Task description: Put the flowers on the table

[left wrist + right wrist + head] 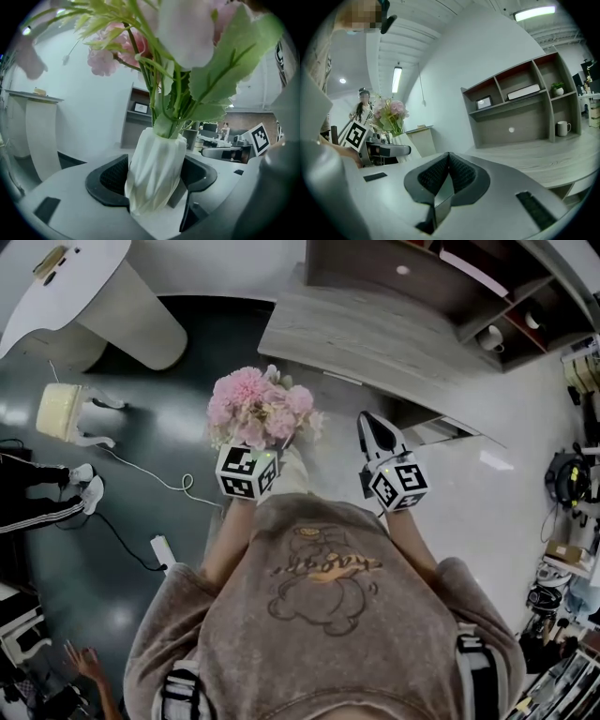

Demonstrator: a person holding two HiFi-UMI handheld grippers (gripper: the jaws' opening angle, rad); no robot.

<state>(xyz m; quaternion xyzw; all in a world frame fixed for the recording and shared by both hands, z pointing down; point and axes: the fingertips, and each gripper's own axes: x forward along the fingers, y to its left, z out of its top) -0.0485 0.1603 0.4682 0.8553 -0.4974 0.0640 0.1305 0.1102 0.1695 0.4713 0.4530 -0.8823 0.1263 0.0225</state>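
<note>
A bunch of pink flowers (259,407) with green leaves stands in a white ribbed vase (154,173). My left gripper (152,180) is shut on that vase and holds it upright in the air; in the head view the blooms hide its jaws. The flowers (389,115) also show at the left of the right gripper view. My right gripper (375,434) hangs beside the bouquet, to its right, shut and with nothing between its jaws (447,180). The wooden table (375,338) lies ahead of both grippers, a little beyond the flowers.
A shelf unit (520,103) with a mug (563,127), a frame and a small plant stands on the table's far side. A white counter (103,296) is at the far left. A cable (150,474) and power strip lie on the dark floor, with another person's legs (47,498) at left.
</note>
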